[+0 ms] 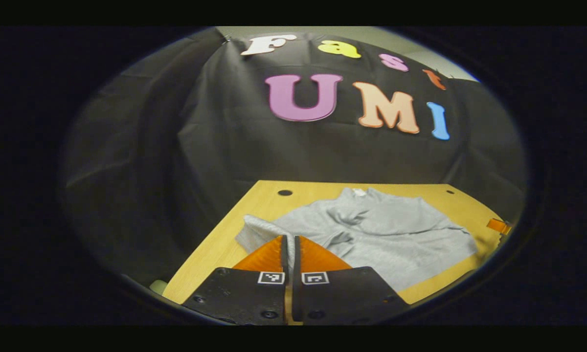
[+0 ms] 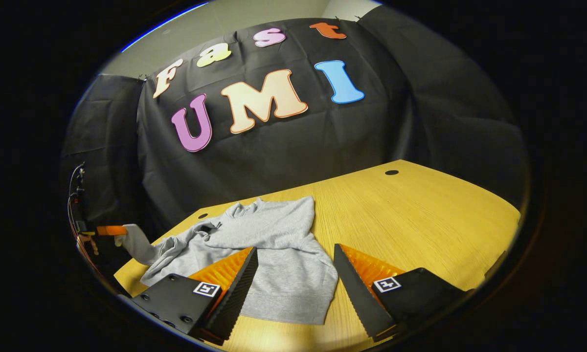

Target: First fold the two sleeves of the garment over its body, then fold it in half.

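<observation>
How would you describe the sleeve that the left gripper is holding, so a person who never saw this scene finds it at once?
Start from the wooden table before the black cloth wall; a grey sweatshirt lies spread on it. Follow the garment to the table's edge, where one sleeve stretches off the wood. Unlike the flat body, it is lifted up, its cuff pinched in the left gripper with orange fingers.

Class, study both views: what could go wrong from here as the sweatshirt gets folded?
1. The left gripper pinches the sleeve near its end, lifted beyond the table edge; it might slip free.
2. The right gripper hangs open over the hem, pinning nothing, so the body may drag.
3. Rumples near the collar could get folded in.
</observation>
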The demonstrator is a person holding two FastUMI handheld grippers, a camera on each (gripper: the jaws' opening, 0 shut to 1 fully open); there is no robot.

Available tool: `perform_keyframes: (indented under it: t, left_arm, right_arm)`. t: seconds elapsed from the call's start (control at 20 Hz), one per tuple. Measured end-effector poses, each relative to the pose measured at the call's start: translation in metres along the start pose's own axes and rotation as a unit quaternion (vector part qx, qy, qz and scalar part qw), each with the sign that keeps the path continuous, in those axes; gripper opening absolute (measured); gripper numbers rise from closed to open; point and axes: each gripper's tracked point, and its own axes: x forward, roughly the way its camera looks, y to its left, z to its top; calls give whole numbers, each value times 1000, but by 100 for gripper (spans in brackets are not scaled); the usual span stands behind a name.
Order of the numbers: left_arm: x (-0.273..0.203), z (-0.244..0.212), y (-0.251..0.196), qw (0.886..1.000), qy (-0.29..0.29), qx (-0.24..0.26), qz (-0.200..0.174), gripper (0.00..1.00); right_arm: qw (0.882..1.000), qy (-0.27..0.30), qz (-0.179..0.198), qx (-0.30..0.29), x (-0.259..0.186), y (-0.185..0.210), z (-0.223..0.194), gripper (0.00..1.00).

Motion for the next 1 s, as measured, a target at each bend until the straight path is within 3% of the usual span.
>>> perform_keyframes:
  t: [0.2,0.4,0.7,1.0]
  left_arm:
    - [50,46,-78,996,-31,31,-78,0]
    - [82,77,-168,985,-54,35,-163,0]
    - [119,76,-290,964,-44,35,-259,0]
    - [169,28,-354,963,2,53,-265,0]
  right_arm:
    - [1000,-6,-1,3,-9,-1,6,97]
    - [1000,-1,-14,-4,-16,-9,3,98]
    - [1000,8,-25,-9,-23,-16,-4,98]
    - [999,30,-14,-11,-23,-8,-17,98]
